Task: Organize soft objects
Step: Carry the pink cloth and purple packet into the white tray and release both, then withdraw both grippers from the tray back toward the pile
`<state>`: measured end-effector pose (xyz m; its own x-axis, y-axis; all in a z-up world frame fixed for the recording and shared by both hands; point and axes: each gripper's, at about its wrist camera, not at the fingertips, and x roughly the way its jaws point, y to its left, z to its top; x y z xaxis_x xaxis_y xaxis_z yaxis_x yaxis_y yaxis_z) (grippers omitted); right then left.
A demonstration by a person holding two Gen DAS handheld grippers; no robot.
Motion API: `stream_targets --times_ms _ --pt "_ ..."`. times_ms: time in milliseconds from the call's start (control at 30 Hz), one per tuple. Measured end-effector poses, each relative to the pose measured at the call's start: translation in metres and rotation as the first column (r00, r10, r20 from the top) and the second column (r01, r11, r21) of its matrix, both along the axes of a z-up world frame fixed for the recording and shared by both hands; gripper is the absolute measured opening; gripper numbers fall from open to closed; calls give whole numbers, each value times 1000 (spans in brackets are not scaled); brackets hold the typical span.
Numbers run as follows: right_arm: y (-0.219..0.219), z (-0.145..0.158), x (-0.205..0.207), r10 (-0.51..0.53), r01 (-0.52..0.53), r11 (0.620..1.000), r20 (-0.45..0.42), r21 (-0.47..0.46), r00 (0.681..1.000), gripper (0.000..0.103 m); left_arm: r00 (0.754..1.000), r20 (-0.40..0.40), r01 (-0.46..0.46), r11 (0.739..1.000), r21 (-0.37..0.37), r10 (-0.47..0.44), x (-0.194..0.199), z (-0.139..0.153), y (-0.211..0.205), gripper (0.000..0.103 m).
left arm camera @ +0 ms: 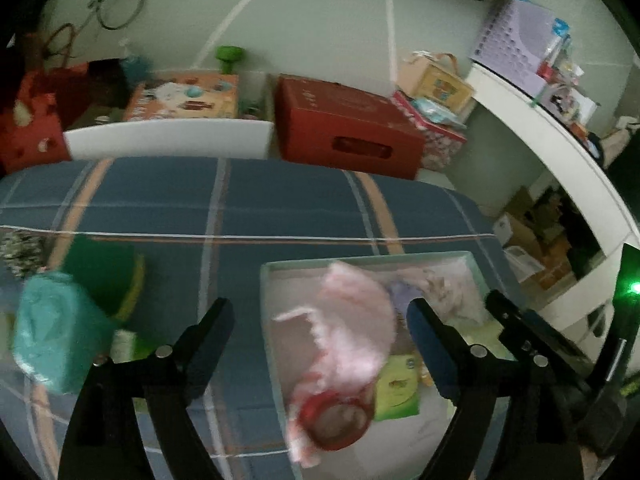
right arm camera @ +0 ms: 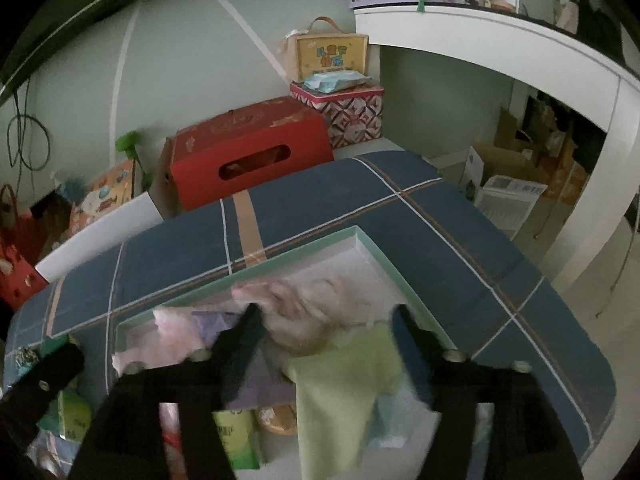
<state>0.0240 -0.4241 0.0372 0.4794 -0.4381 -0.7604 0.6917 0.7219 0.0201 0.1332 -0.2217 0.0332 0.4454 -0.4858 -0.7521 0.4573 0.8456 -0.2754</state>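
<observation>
A shallow tray with a green rim [left arm camera: 362, 258] lies on the blue plaid bed [left arm camera: 280, 200]. In the left wrist view a pink fluffy item with a red ring [left arm camera: 348, 344] is in the air between the fingers of my open left gripper [left arm camera: 320, 312], over the tray's left side. A teal soft bundle [left arm camera: 56, 328] and a green sponge [left arm camera: 112, 276] lie left of the tray. In the right wrist view my right gripper [right arm camera: 326, 312] is open above the tray [right arm camera: 372, 248], over a light green cloth [right arm camera: 340, 380] and a beige fluffy piece [right arm camera: 304, 304]. A lavender cloth [right arm camera: 208, 320] lies beside them.
A red box [left arm camera: 348, 124] and patterned boxes [right arm camera: 352, 112] stand behind the bed by the wall. A white curved desk [left arm camera: 560, 148] with clutter is on the right, cardboard boxes [right arm camera: 516, 168] under it. The other gripper [left arm camera: 532, 332] shows at the right.
</observation>
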Motion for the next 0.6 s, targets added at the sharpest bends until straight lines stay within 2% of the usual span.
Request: stream_targets --times_ms 67,200,300,600 --pt "3 3 0 0 0 1000 -16 2 1000 93 1000 6 -27 999 27 27 0 2 8 101" --pt "4 7 -4 -6 7 998 -24 68 1000 100 995 35 -92 991 95 89 -1 4 27 101" --pt "8 11 -8 -17 19 997 -32 80 999 101 993 39 -115 984 138 111 -2 3 42 101" --pt "38 29 -1 38 -36 999 -55 29 998 101 979 53 -203 971 128 197 -7 14 94 101"
